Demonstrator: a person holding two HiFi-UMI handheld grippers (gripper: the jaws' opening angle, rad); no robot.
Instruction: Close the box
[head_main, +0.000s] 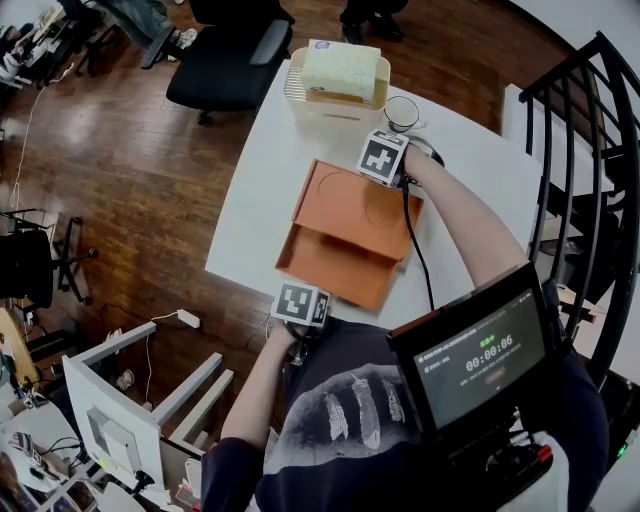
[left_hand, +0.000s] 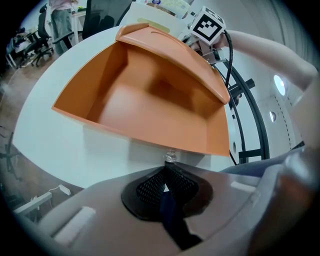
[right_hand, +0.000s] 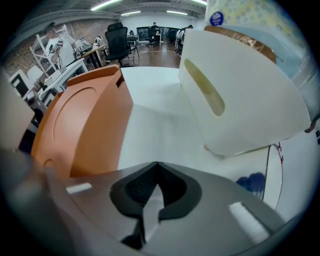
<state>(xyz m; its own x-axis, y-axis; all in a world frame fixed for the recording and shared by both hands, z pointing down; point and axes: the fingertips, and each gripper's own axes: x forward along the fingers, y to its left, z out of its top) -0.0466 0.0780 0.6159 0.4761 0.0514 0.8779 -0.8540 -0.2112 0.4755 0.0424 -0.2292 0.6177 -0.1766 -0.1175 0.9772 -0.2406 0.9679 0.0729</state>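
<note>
An orange box (head_main: 335, 265) lies on the white table (head_main: 262, 200), its hinged lid (head_main: 355, 208) raised partway over the open tray. In the left gripper view the hollow inside (left_hand: 150, 100) faces me, the lid (left_hand: 175, 50) slanting above it. My left gripper (left_hand: 167, 162) is shut with nothing in it, just short of the box's near wall; in the head view it (head_main: 301, 304) sits at the table's near edge. My right gripper (head_main: 383, 157) is at the lid's far right corner. In its own view it (right_hand: 156, 165) is shut and empty, the lid (right_hand: 85, 120) to its left.
A cream basket (head_main: 296, 90) holding a tissue pack (head_main: 342, 68) stands at the table's far end, close to the right gripper (right_hand: 240, 95). A cup (head_main: 402, 113) sits beside it. A black office chair (head_main: 225, 55), a black railing (head_main: 590, 150) and a white rack (head_main: 110, 400) surround the table.
</note>
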